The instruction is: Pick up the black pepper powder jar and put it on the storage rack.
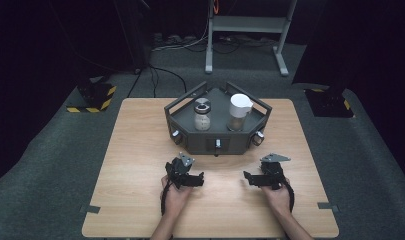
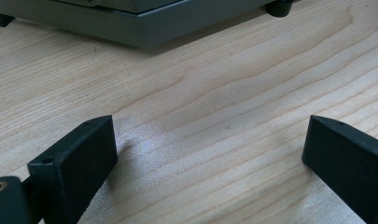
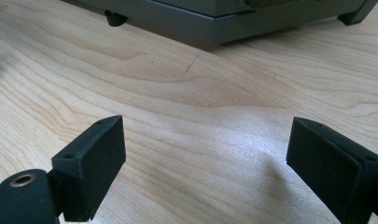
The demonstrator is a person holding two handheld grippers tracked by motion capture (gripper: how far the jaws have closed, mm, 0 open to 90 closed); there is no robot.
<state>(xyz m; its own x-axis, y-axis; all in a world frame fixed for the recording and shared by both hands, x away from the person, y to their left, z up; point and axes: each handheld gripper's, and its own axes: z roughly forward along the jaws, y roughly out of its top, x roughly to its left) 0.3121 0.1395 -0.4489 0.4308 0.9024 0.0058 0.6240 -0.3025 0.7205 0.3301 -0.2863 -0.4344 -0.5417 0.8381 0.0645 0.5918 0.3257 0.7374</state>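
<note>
Two claws resting low on the wooden bench (image 1: 140,150), both at the 6 o'clock edge, each held in a hand coming in from below. Left claw (image 1: 199,178) at about 7 o'clock from the grey tray (image 1: 190,142), jaws pointing toward 3 o'clock in the high view. Right claw (image 1: 246,176) at about 5 o'clock from the same tray, jaws pointing toward 9 o'clock, facing the left one across a bare stretch of wood. Well apart from each other, touching nothing.

Left claw (image 2: 210,149) standing wide in the left gripper view, bare wood grain between the two black jaws, the tray's grey base at 12 o'clock beyond. Right claw (image 3: 205,154) likewise wide in the right gripper view, nothing between the jaws, the tray's base and a small black foot at 12 o'clock.

Nearest things sitting inside the tray, at the bench's centre toward 12 o'clock: a clear jar with a dark lid (image 1: 202,115) on the 9 o'clock side, a white-topped container (image 1: 238,111) on the 3 o'clock side, both upright, just beside each other yet apart.
</note>
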